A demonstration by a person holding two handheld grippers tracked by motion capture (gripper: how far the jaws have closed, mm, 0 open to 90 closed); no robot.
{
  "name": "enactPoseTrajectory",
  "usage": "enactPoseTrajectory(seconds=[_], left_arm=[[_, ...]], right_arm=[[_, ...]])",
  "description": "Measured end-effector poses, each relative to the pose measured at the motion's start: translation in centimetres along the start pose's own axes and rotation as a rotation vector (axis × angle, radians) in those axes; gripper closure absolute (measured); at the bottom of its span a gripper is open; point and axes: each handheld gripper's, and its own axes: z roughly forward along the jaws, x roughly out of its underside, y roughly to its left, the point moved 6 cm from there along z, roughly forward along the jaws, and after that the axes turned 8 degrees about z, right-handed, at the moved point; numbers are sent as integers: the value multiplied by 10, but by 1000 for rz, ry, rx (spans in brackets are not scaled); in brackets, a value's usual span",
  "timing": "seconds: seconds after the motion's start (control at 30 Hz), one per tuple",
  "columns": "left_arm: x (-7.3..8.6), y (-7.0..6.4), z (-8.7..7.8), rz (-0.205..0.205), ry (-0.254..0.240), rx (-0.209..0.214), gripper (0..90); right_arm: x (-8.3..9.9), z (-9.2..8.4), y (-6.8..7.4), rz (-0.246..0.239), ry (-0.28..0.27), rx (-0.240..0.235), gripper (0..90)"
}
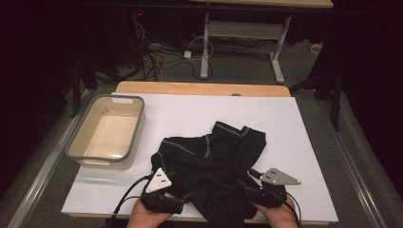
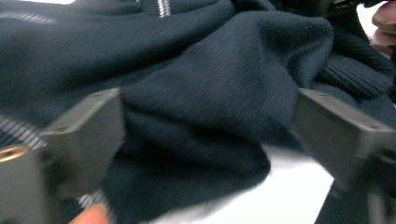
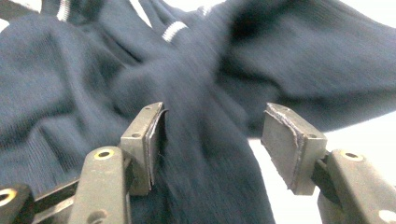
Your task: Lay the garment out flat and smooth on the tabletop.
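High view — grey tub [image 1: 106, 127] left of dark garment [image 1: 215, 161]

A wooden table [image 1: 199, 89] carries a white sheet [image 1: 304, 142]. On the sheet lie 1 dark sweater [image 1: 214, 161], bunched ahead of both jaws, and 1 grey-rimmed tub [image 1: 107, 130], left of them.

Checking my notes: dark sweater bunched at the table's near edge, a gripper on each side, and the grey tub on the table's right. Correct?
Not quite: the tub sits on the table's left, as the high view shows. The sweater and both grippers are as you say.
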Motion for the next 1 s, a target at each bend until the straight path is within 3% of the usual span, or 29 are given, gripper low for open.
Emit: enactPoseTrajectory(seconds=[0.07,0.17,0.23,0.33,0.37,0.43,0.53,0.6,0.67,0.8,0.9,1.0], left_arm=[[-2,1,9,13,22,-13,40],[0,5,22,-2,79,-5,46],[2,7,29,-6,146,-7,172],[1,4,30,70,157,-32,343],[1,3,30,74,147,-22,404],[1,4,28,75,130,-7,524],[4,8,21,32,106,17,609],[6,12,15,34,98,0,628],[10,18,3,53,91,-63,636],[28,38,-23,0,78,-129,641],[40,47,-35,-40,73,-145,637],[46,49,-40,-56,58,-122,611]], right_arm=[[6,-7,-7,21,3,21,401],[12,-17,-14,42,-6,41,401],[14,-22,-16,46,-8,52,404],[18,-27,-18,46,-10,62,420],[18,-29,-18,45,-11,65,424],[18,-33,-19,43,-21,72,436],[14,-37,-23,49,-44,76,461],[8,-38,-27,54,-66,85,485],[1,-39,-32,63,-93,84,514],[-17,-27,-41,54,-124,75,549],[-31,-10,-46,48,-132,70,554],[-45,15,-54,42,-127,78,596]])
